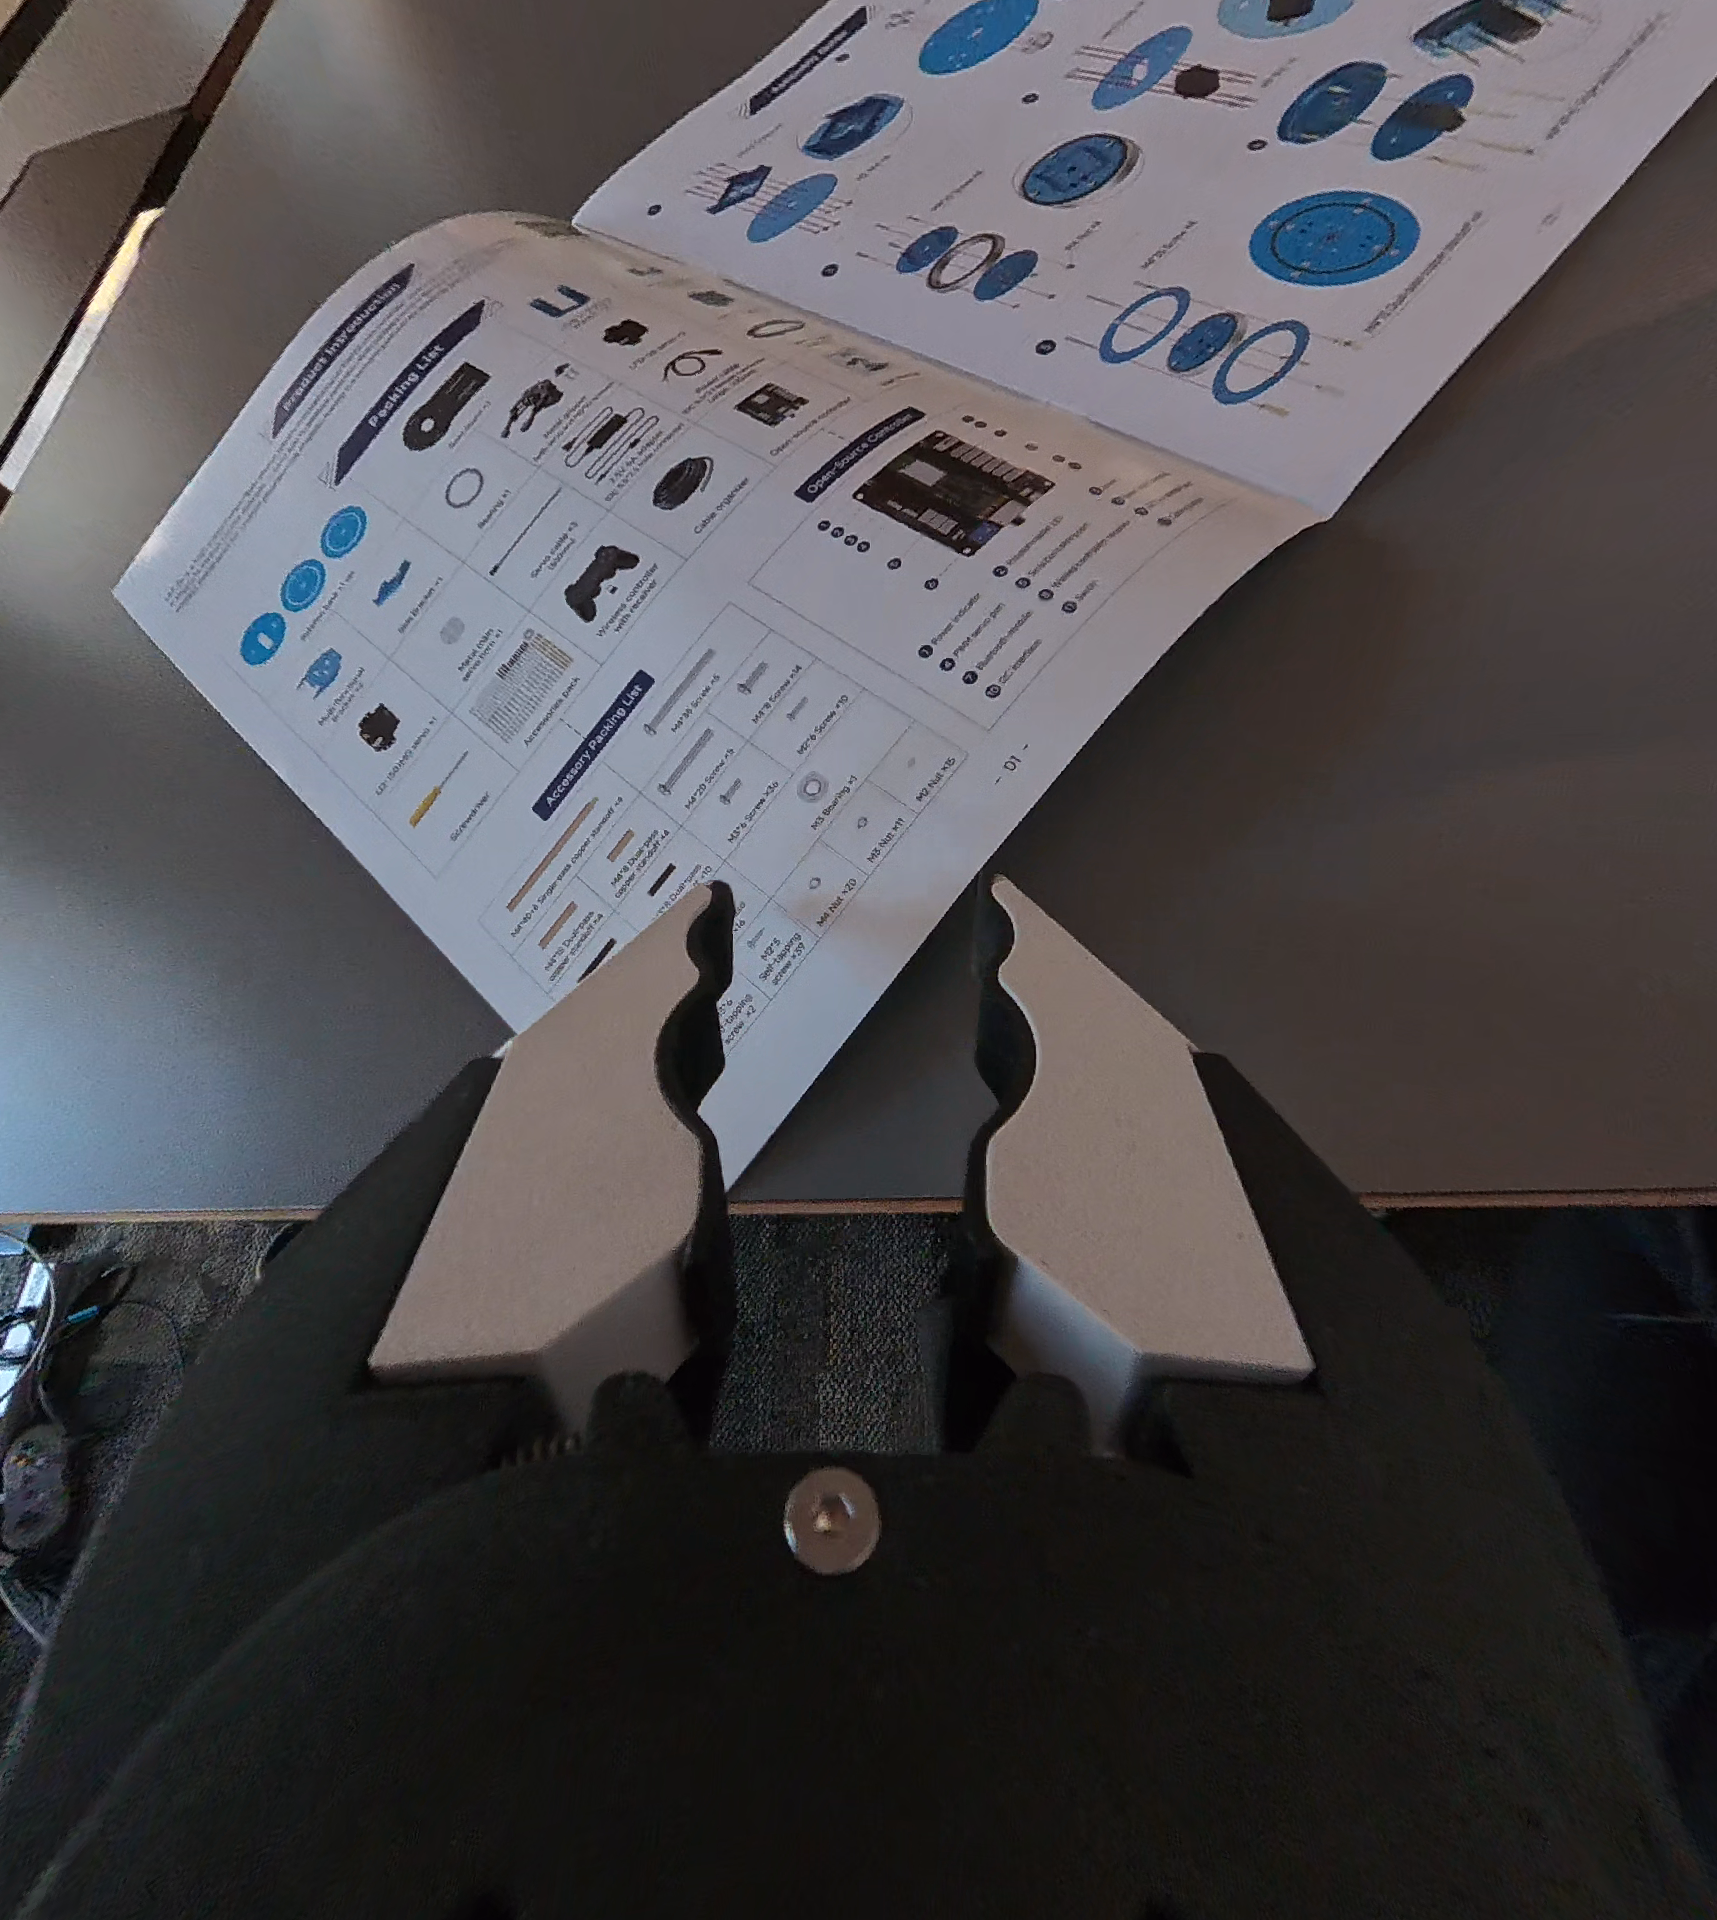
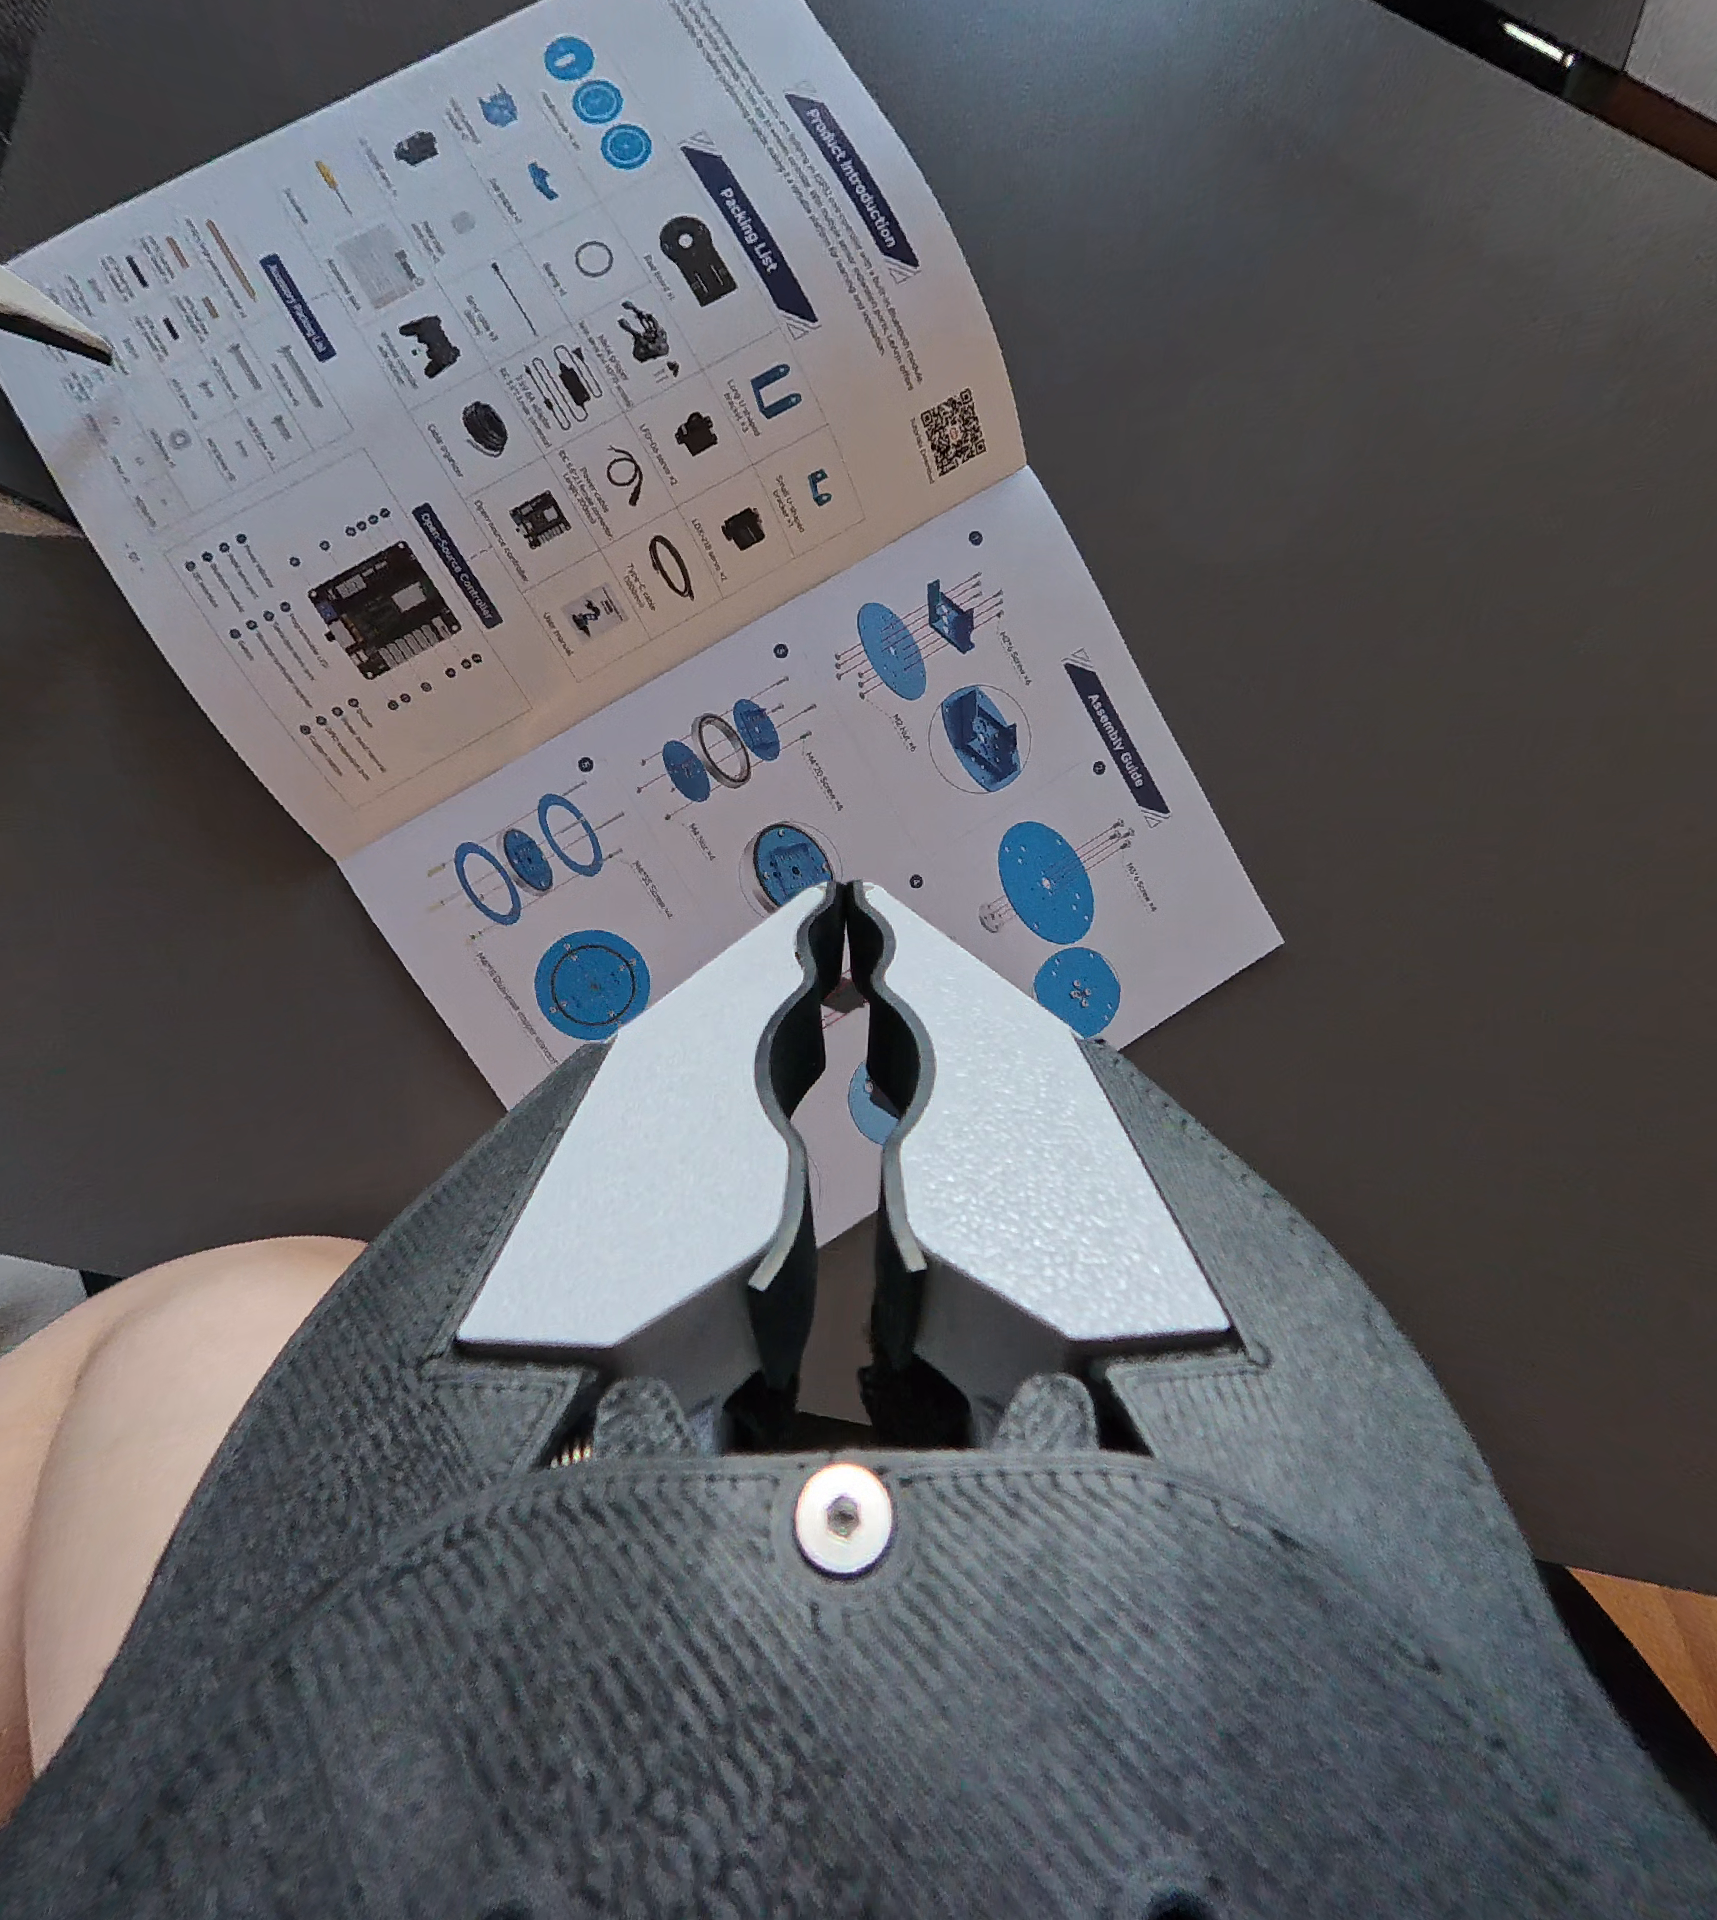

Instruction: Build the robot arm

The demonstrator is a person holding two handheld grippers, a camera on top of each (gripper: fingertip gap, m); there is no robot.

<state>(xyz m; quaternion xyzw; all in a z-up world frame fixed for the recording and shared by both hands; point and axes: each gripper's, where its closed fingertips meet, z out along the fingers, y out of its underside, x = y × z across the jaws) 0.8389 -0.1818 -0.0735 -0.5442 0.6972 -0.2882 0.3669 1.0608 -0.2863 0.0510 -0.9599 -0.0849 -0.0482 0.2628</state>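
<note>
Open booklet (image 2: 625, 520) on table (image 2: 1456, 727), left gripper (image 1: 854, 894) at one page corner, right gripper (image 2: 849, 891) over opposite page

Open illustrated booklet (image 2: 625, 540), left page lifted

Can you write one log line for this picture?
left tool: open, at lifted booklet corner | right tool: shut, over other page | table: dark

Open booklet (image 2: 625, 540) on grey table (image 2: 1353, 520)
</note>
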